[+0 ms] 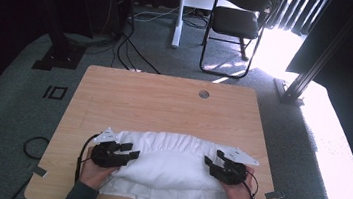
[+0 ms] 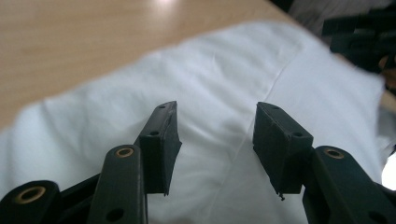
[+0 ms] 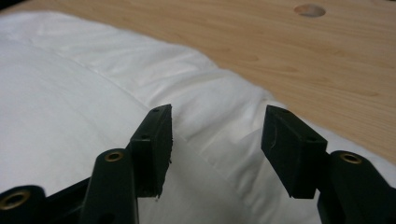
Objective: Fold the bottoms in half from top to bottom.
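On the tabletop (image 1: 165,95), near edge: a white pillow (image 1: 167,164) lying in or on its loose white cover (image 1: 153,195), with a gripper at each end.

Left gripper (image 1: 128,153) and right gripper (image 1: 208,163) both have their jaws released, nothing pinched, just hovering over the fabric. Pillow looks light, squishy and floppy, so I'd say it'll sag if lifted by one end. Best bet is pinching the cloth at the corners or the seam edge.
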Motion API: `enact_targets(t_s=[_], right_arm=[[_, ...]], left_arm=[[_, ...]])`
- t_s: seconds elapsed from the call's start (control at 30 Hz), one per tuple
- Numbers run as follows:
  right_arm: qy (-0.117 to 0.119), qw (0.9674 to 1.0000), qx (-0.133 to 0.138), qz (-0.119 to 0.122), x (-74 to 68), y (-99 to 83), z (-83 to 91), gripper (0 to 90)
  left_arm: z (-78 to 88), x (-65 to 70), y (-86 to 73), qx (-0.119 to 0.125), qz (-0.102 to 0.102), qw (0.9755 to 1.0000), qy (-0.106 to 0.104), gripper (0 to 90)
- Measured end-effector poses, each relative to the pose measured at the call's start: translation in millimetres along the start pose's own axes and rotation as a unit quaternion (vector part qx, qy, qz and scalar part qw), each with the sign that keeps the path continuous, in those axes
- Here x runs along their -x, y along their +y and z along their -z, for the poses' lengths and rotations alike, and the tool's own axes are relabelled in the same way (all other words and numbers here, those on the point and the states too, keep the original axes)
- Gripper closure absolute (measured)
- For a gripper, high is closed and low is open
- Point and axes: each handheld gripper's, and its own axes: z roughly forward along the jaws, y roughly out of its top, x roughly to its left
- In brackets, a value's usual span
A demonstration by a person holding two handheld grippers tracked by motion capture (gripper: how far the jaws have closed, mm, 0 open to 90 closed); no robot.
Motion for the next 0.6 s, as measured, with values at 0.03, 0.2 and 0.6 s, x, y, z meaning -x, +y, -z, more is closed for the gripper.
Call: enact_targets(t_s=[0.03,0.2,0.6], right_arm=[[-0.002,1.0,-0.008,0.004,-1.7,-2.3,-4.3,42.0],[-0.001,0.9995,-0.032,0.004,-10.4,-19.7,-12.3,40.0],[0.009,0.9976,-0.068,0.005,-17.1,-54.8,-1.4,37.4]], left_arm=[[-2.2,0.5,-3.9,-0.007,-0.001,1.0,0.002,51.6],[-6.5,-0.9,-21.7,-0.019,0.005,0.9998,0.006,51.5],[-6.1,4.3,-53.5,-0.031,-0.027,0.9979,0.051,49.9]])
